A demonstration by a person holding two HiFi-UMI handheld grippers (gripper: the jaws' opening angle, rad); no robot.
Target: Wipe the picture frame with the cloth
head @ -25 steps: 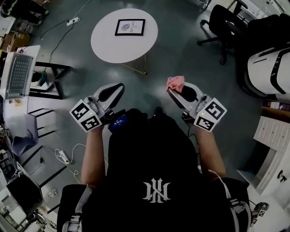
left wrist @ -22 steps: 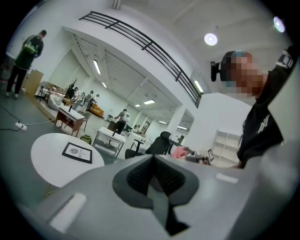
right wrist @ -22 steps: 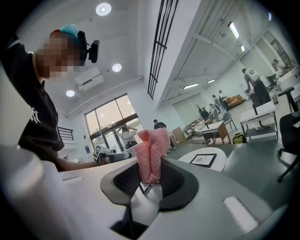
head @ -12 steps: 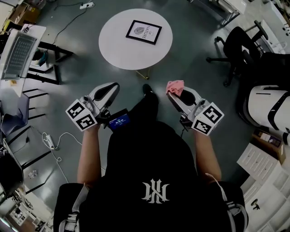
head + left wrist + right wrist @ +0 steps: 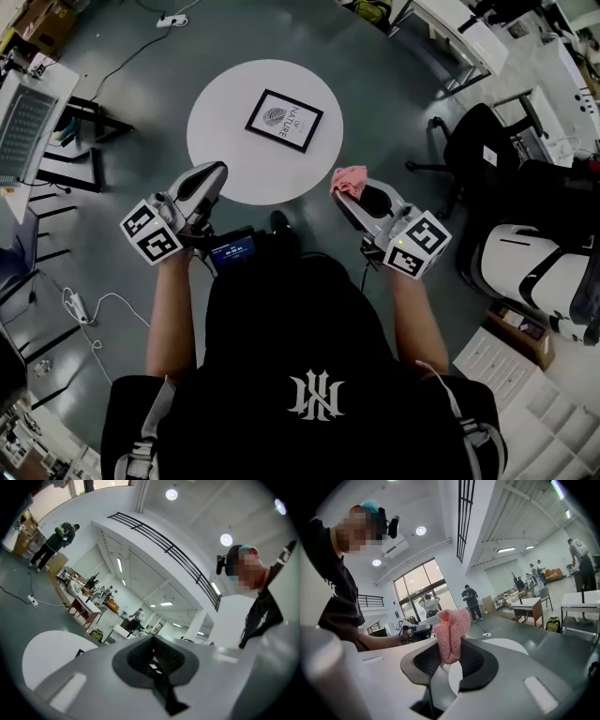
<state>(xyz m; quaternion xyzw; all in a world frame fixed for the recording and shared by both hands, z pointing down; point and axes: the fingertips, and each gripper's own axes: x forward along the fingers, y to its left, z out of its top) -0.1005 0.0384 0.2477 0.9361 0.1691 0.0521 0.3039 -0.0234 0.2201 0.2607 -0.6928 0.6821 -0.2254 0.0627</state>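
Head view: picture frame lies flat on round white table, upper centre of frame, set at an angle. Left gripper, centre-left, tip overlaps table's lower-left edge in the picture; jaws shut together, nothing btwn them. Right gripper, centre-right, just off table's lower-right edge; jaws clamped on pink cloth, bunched above the tips. Cloth and picture frame apart, no contact. Office chair at right.
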